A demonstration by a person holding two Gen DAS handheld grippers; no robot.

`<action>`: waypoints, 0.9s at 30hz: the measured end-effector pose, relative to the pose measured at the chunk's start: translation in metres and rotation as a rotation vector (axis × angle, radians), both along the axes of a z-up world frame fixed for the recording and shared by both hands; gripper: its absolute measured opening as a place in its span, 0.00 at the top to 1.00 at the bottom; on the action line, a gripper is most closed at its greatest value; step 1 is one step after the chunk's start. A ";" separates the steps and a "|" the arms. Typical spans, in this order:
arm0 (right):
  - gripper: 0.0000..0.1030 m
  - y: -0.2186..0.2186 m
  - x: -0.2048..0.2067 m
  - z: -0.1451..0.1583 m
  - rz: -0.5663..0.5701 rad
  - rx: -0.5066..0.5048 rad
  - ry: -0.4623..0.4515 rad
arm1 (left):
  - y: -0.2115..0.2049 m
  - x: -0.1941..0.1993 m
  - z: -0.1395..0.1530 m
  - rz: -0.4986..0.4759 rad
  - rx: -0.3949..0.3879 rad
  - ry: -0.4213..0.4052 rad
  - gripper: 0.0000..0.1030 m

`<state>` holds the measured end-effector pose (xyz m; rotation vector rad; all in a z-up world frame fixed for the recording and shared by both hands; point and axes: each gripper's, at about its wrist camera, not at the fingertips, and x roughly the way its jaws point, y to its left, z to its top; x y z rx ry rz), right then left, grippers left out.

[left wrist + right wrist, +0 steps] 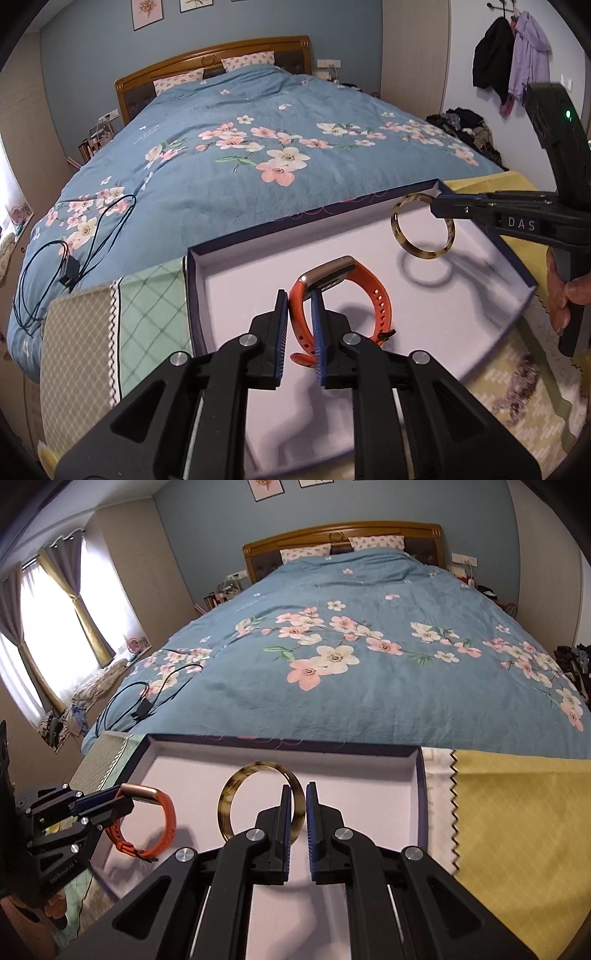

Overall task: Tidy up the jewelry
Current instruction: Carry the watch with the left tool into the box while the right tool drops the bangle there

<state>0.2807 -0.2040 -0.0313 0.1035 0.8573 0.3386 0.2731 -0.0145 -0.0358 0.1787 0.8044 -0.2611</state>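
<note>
An orange watch band [373, 295] with a gold face hangs over the shallow box [229, 280], and my left gripper [300, 301] is shut on its strap. From the right wrist view the same orange watch band [166, 812] shows at the left, held by the left gripper [116, 797]. A tortoiseshell bangle [236, 782] is pinched at its rim by my right gripper [299, 794], above the box's pale floor [351, 775]. In the left wrist view the bangle [413, 247] hangs from the right gripper [437, 206] over the box's far right corner.
The box lies at the foot of a bed with a blue floral duvet [258, 129]. A yellow cloth [517, 812] lies right of the box, a green and beige checked cloth [140, 306] left of it. A black cable [74, 258] sprawls on the duvet. A person's hand [561, 295] grips the right handle.
</note>
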 end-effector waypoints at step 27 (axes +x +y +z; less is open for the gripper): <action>0.62 -0.013 -0.068 0.028 0.098 0.020 -0.110 | 0.015 -0.007 0.013 0.032 -0.038 -0.114 0.52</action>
